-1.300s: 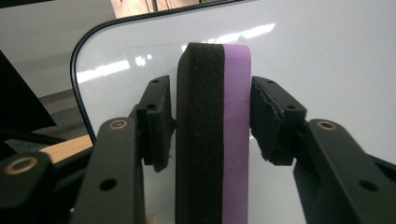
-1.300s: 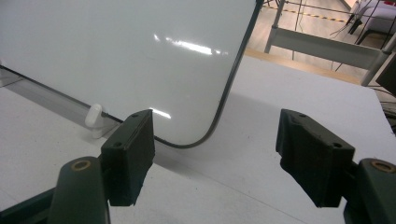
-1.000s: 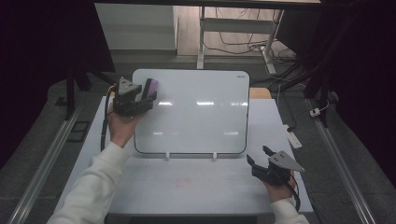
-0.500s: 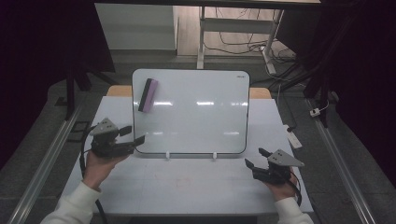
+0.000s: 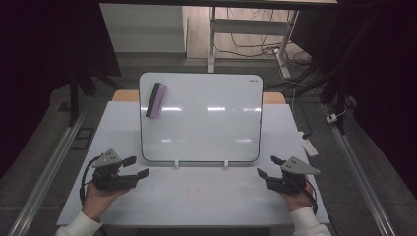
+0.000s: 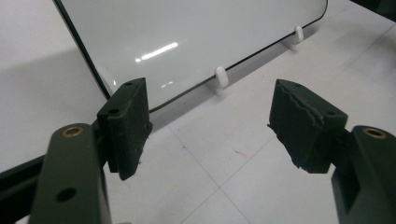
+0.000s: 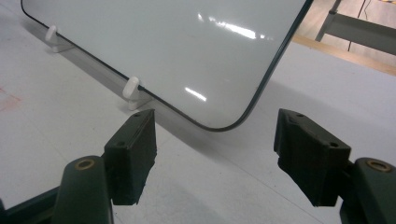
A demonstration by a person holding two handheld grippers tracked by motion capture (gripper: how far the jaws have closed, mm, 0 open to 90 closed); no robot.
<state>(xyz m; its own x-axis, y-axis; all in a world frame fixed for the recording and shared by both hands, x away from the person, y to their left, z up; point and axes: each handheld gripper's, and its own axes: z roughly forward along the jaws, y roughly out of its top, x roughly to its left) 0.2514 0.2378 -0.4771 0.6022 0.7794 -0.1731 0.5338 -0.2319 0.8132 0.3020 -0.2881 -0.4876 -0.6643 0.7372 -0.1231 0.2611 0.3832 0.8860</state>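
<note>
Dark floor and cables surround a white table (image 5: 196, 196) on which a whiteboard (image 5: 201, 123) leans upright on two small white feet (image 6: 221, 77). Stuck near the board's upper left corner is a purple-and-black eraser (image 5: 155, 100), tilted and well apart from both hands. Low at the table's near left, the left gripper (image 5: 137, 167) holds nothing; its jaws have just been opening and stand wide. Near the board's lower right corner, the right gripper (image 5: 268, 166) also stands open and empty.
</note>
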